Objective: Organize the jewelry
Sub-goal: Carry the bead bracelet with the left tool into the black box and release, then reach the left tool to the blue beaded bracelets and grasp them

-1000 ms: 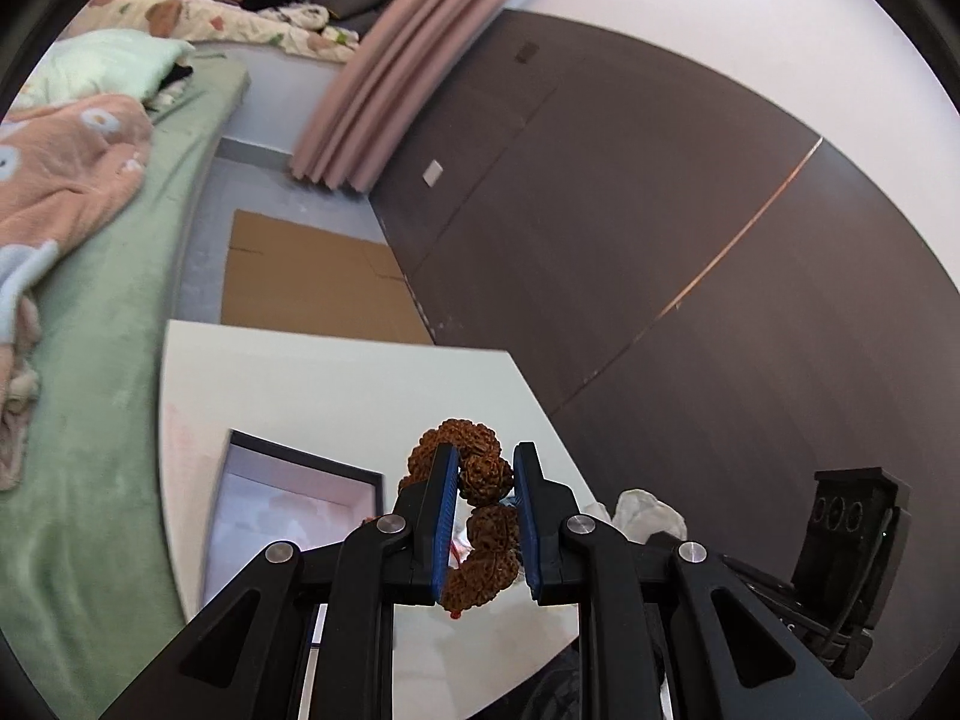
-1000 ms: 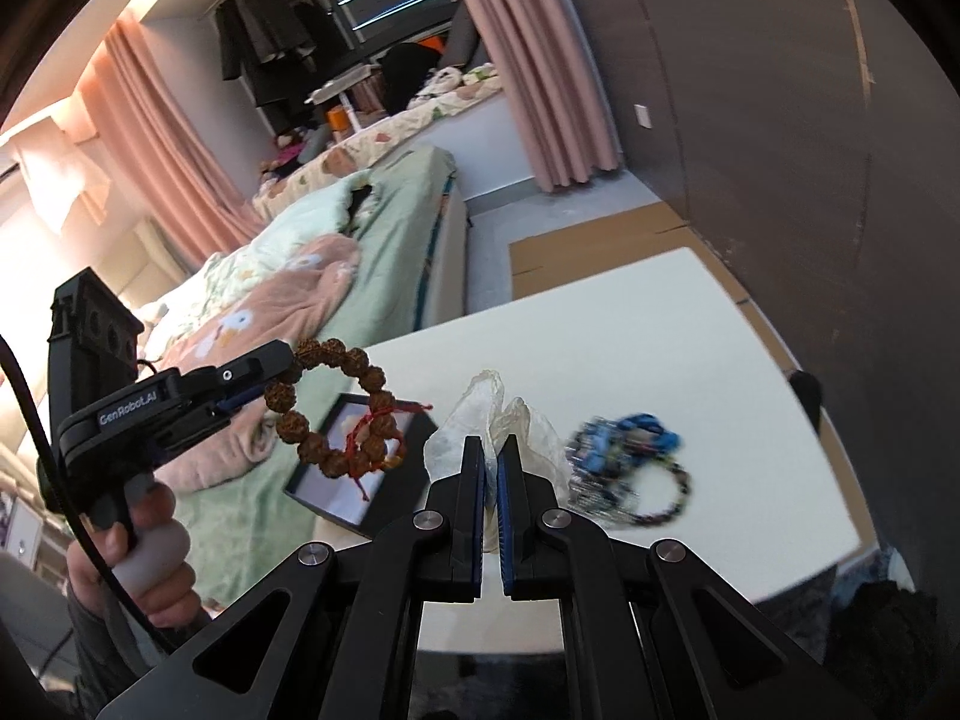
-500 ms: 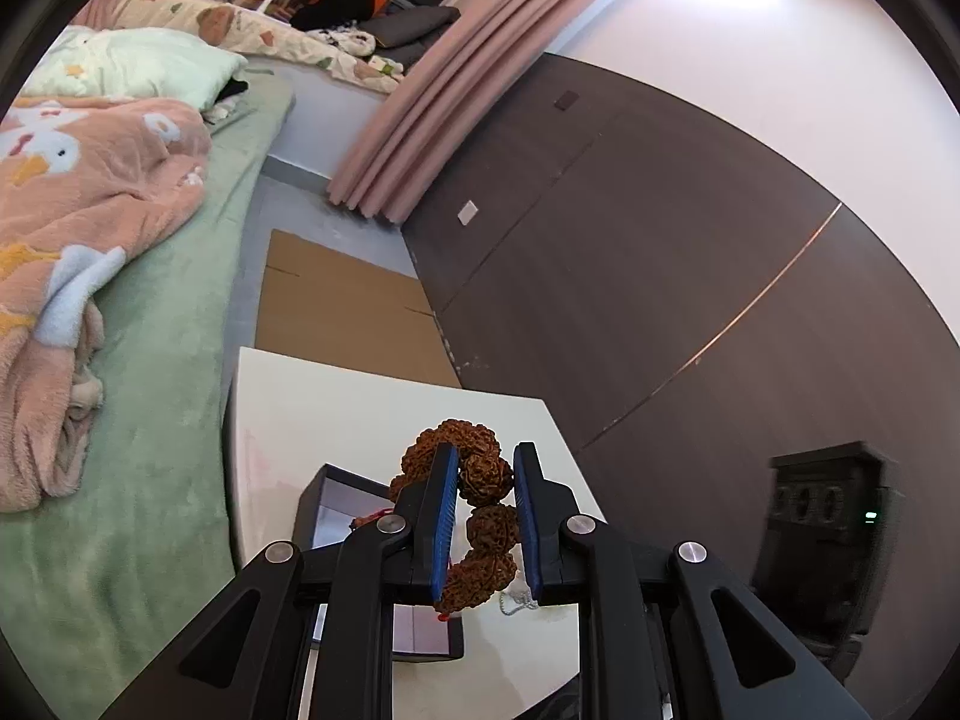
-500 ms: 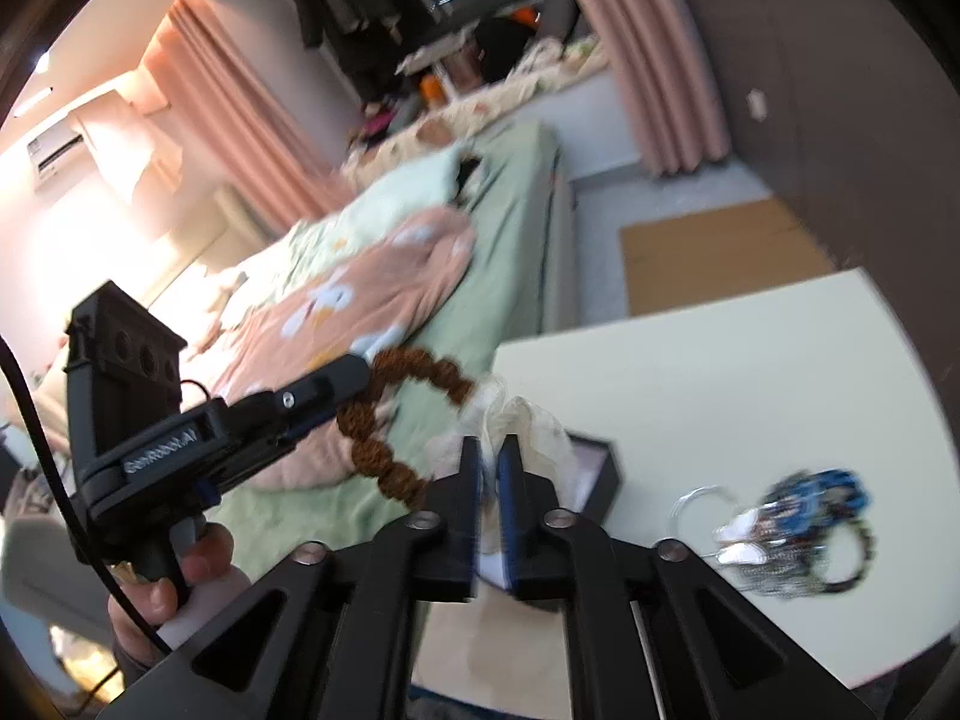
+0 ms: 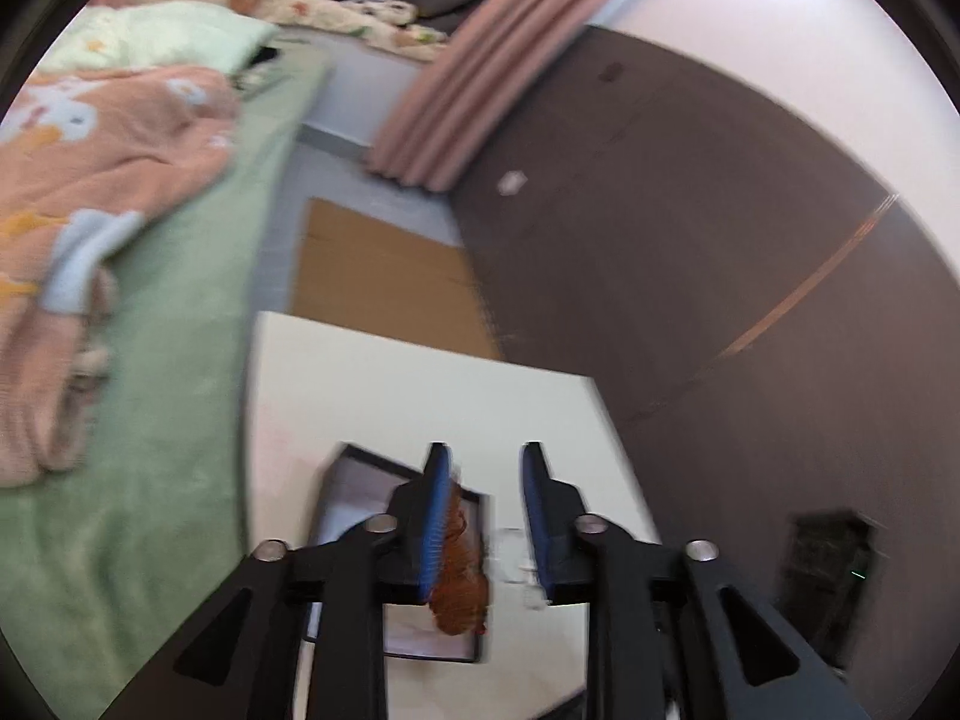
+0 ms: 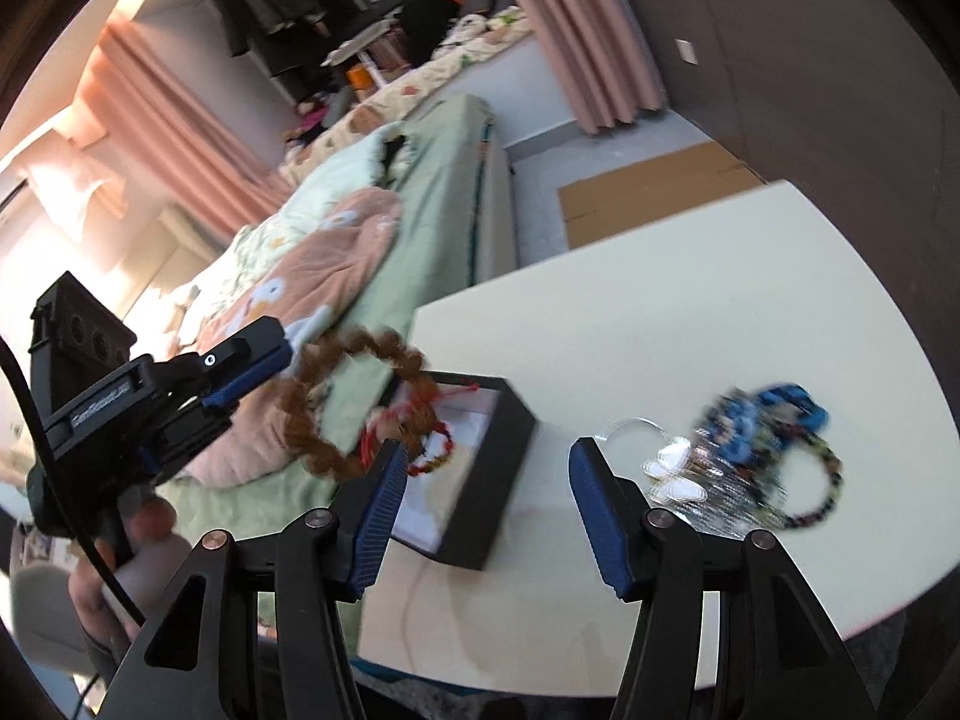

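A brown bead bracelet (image 6: 354, 396) with a red tassel hangs blurred in the air just off my left gripper's fingertips (image 6: 264, 369), over the open black jewelry box (image 6: 480, 468). In the left wrist view my left gripper (image 5: 485, 516) is open and the bracelet (image 5: 459, 576) shows below, beside the left finger, over the box (image 5: 360, 480). My right gripper (image 6: 483, 504) is open and empty above the table by the box. A pile of blue bead bracelets and silver pieces (image 6: 750, 456) lies to the right.
The box stands near the left edge of a white table (image 6: 660, 312). A green bed with a pink blanket (image 6: 312, 276) lies left of the table. A dark wall panel (image 5: 690, 252) runs along the right. A cardboard sheet (image 5: 378, 276) lies on the floor.
My left gripper has opened and the brown bracelet has slipped from its jaws over the box. My right gripper has opened, and the clear plastic bag it held is gone from view.
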